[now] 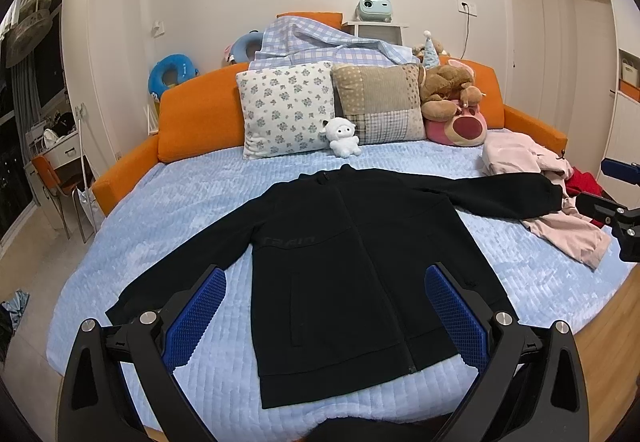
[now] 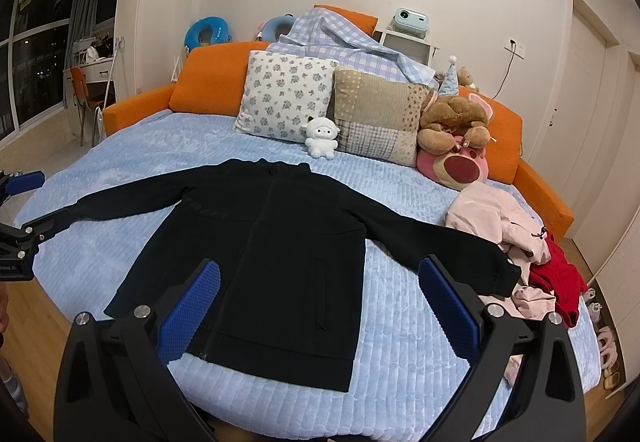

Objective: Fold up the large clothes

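A black zip jacket (image 1: 340, 274) lies flat and face up on the light blue bedspread (image 1: 168, 201), both sleeves spread out sideways. In the right wrist view the same black jacket (image 2: 280, 250) fills the middle of the bed. My left gripper (image 1: 326, 274) hovers open above the jacket's lower half, blue pads wide apart, holding nothing. My right gripper (image 2: 320, 274) is also open and empty, above the jacket's hem and right sleeve. Each gripper shows at the edge of the other's view.
A heap of pink clothes (image 2: 500, 222) and a red garment (image 2: 560, 282) lies at the bed's right edge under the sleeve cuff. Pillows (image 1: 288, 105), a white plush lamb (image 1: 340, 137) and plush bears (image 1: 448, 85) line the orange headboard (image 1: 200, 113). Slippers (image 2: 608, 342) sit on the wooden floor.
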Demonstrator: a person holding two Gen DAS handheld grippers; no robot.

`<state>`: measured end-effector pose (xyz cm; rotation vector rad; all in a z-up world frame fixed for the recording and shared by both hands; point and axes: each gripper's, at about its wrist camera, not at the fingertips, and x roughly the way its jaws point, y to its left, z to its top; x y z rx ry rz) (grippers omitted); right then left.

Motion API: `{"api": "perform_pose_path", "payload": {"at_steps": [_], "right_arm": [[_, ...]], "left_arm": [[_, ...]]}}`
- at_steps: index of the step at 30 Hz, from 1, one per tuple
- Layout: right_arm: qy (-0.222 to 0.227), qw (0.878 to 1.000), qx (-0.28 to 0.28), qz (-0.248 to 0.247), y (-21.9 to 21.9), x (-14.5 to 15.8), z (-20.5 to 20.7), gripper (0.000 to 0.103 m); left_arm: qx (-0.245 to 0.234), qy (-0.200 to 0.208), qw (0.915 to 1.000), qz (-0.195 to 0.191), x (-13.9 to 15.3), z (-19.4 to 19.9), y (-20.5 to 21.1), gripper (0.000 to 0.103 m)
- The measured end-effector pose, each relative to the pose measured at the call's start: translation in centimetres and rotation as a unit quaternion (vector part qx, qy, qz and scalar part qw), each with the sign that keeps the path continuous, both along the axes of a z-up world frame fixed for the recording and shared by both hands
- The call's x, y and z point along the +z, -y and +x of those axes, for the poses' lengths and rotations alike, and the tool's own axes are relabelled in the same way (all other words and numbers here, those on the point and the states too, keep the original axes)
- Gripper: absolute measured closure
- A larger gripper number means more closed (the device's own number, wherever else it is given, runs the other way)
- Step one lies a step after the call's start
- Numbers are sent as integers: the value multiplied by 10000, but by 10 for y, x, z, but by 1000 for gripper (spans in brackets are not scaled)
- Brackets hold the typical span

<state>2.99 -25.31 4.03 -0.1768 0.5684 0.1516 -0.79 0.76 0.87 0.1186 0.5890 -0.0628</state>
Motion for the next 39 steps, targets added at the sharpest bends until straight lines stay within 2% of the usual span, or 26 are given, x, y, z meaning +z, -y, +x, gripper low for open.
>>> {"api": "perform_pose_path", "payload": {"at_steps": [7, 39], "right_arm": [[-22, 10000, 33, -10, -2, -2, 0, 5], [-59, 10000, 50, -40, -4, -7, 3, 5]], "left_arm": [[31, -48, 10000, 19, 5, 4, 2, 2], [23, -81, 9999, -65, -5, 9, 1, 2]]}}
